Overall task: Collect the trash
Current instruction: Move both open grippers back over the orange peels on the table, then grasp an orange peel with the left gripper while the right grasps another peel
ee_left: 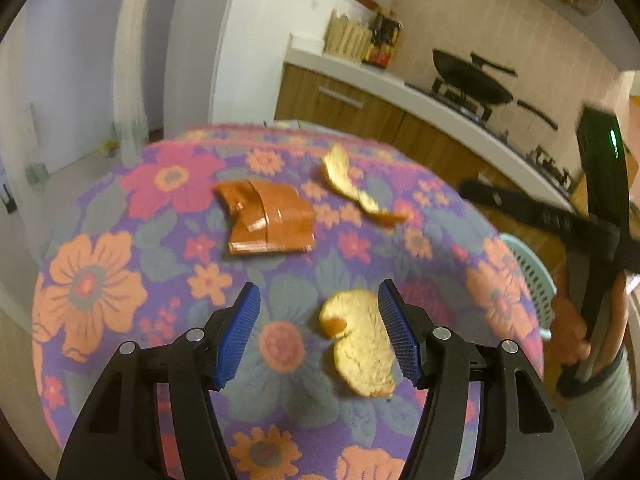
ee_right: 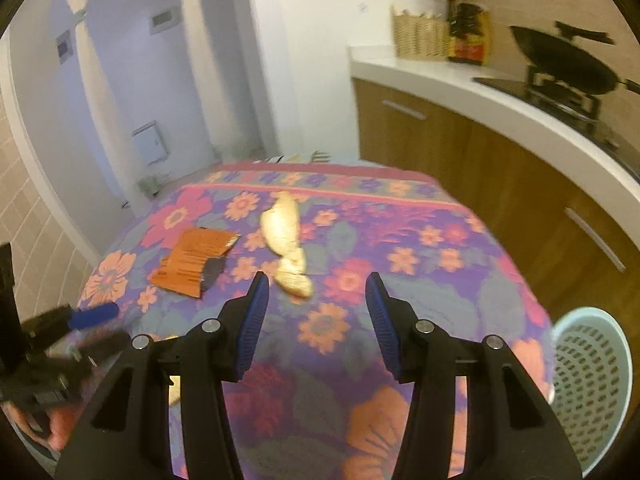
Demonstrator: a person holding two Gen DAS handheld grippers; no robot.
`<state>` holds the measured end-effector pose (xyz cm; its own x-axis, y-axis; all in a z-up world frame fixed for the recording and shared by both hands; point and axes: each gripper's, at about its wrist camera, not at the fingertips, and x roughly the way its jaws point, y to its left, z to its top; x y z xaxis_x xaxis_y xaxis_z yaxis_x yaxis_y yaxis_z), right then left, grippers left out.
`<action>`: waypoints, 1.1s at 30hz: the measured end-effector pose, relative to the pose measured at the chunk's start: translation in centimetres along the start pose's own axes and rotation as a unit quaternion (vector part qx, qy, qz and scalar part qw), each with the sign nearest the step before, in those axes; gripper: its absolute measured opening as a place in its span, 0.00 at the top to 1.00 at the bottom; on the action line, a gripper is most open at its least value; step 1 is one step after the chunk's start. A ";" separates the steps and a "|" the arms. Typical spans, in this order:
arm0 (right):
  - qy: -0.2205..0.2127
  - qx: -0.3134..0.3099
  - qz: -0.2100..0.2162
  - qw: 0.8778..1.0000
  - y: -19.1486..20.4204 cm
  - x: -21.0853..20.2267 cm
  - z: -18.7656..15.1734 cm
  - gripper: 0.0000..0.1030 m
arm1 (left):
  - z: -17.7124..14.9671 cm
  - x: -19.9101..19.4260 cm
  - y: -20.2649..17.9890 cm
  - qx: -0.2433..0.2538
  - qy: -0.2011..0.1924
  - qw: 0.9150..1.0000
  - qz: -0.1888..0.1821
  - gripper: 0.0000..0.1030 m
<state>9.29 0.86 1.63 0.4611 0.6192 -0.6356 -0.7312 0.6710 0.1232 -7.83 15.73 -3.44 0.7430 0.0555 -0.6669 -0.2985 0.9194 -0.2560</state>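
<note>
A floral cloth covers the table [ee_left: 100, 280]. My left gripper [ee_left: 319, 308] is open, with an orange peel piece [ee_left: 360, 344] between its fingers, close to the right pad. Farther off lie an orange wrapper [ee_left: 268, 218] and a long peel strip [ee_left: 352, 188]. My right gripper [ee_right: 318, 300] is open and empty above the cloth. The long peel [ee_right: 286, 240] lies just beyond its left finger, the wrapper [ee_right: 192, 260] to its left. The left gripper [ee_right: 60, 344] shows blurred at the left edge.
A pale blue perforated basket [ee_right: 592, 384] stands below the table's right edge and also shows in the left wrist view [ee_left: 532, 276]. A wooden kitchen counter [ee_right: 480, 92] with a wok [ee_right: 568, 64] runs along the right. The right gripper's body [ee_left: 600, 208] crosses the left view.
</note>
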 end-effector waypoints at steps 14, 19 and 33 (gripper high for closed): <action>0.058 -0.006 0.005 0.998 0.0 6.6 2.3 0.55 | -2.6 3.7 -3.4 0.096 0.067 0.990 0.073 0.44; 0.070 -0.012 0.011 0.997 0.9 9.9 3.9 0.55 | -2.9 3.3 -3.8 0.103 0.065 0.991 0.060 0.58; 0.099 -0.032 0.016 0.994 2.8 16.2 5.7 0.68 | -3.0 2.8 -4.1 0.114 0.055 0.992 0.020 0.94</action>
<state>17.60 15.10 -4.03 0.3340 0.5424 -0.7708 -0.7768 0.6216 0.1008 -6.31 10.95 -6.41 0.6596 0.0633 -0.7489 -0.1749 0.9820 -0.0710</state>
